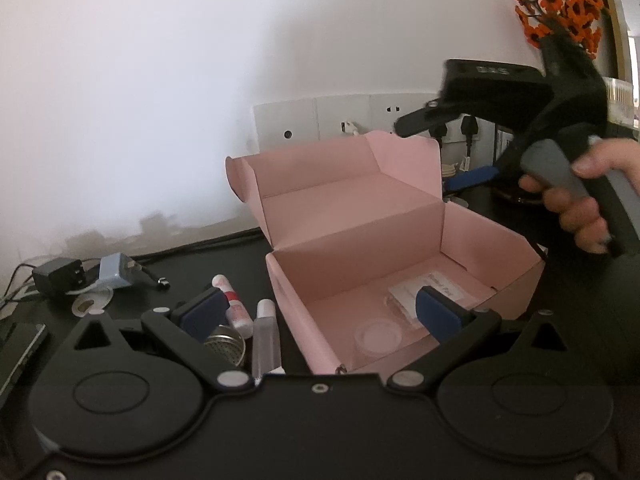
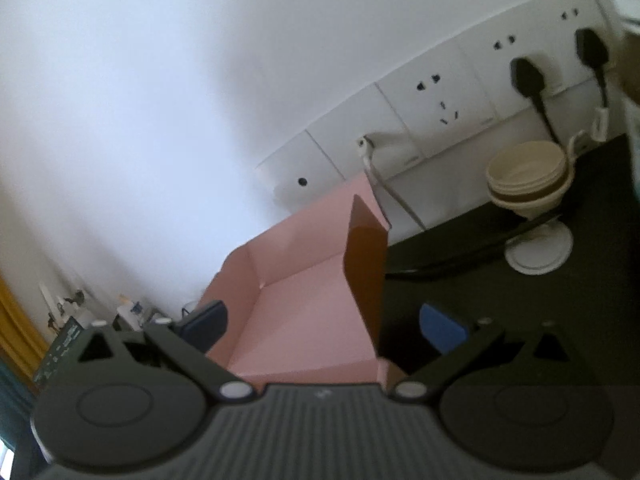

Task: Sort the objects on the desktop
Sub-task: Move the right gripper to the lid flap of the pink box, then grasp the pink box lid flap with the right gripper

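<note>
Pink box (image 1: 360,248) sat open at the centre of the left wrist view on the black table (image 1: 192,264), its lid tilted back toward the wall sockets (image 1: 320,120). Inside, near the bottom edge, lay a round clear dish (image 1: 378,336) and a labelled packet (image 1: 436,292). The left gripper (image 1: 320,312) had its jaws spread wide and empty, straddling the box's near left wall. Just left of that wall lay a clear bottle (image 1: 266,336), a white-and-red tube (image 1: 234,304) and a metal strainer (image 1: 225,347); farther left, two plug adapters (image 1: 86,276). The right gripper (image 1: 452,152), held by a hand (image 1: 580,200), hovered above the box's right rim in the upper right.

The right wrist view alone showed stacked bowls (image 2: 528,176) and a white disc (image 2: 538,250) at right, well apart from the box (image 2: 296,300). The right gripper (image 2: 324,324) had its jaws wide apart, holding nothing.
</note>
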Available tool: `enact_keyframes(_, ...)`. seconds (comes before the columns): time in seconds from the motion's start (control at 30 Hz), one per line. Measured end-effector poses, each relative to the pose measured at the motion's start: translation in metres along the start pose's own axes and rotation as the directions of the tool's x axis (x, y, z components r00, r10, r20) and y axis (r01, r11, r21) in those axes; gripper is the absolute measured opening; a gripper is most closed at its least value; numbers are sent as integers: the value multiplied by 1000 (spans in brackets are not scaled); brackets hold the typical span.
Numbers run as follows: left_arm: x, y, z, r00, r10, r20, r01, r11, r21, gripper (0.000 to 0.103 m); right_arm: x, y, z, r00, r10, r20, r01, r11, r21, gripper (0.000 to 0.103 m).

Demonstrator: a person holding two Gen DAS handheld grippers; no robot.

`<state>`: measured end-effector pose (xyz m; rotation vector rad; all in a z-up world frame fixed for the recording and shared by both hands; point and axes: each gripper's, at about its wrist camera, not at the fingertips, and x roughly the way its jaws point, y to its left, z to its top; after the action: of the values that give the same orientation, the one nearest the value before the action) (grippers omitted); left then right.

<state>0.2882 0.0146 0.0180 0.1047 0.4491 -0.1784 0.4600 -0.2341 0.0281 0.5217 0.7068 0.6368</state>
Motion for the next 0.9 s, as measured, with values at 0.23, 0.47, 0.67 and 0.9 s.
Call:
enact_keyframes(0.23, 0, 0, 0, 1000, -2, 1, 2, 1000, 1, 103, 25, -9, 12, 998, 54, -45, -52, 998, 39, 102)
enact_keyframes(0.47, 1, 1, 0, 1000, -10, 0, 10, 1000, -7, 103, 36, -16, 11, 988, 141, -63, -134, 985, 107, 102)
enact_keyframes(0.67, 2, 2, -1, 1000, -18, -8, 18, 1000, -11, 103, 31, -11, 15, 984, 170, -59, -164, 981, 100, 102)
enact_keyframes(0.9, 7, -4, -4, 999, -27, -37, 28, 999, 17, 103, 10, 1, 20, 967, 255, -27, -252, 965, 72, 102)
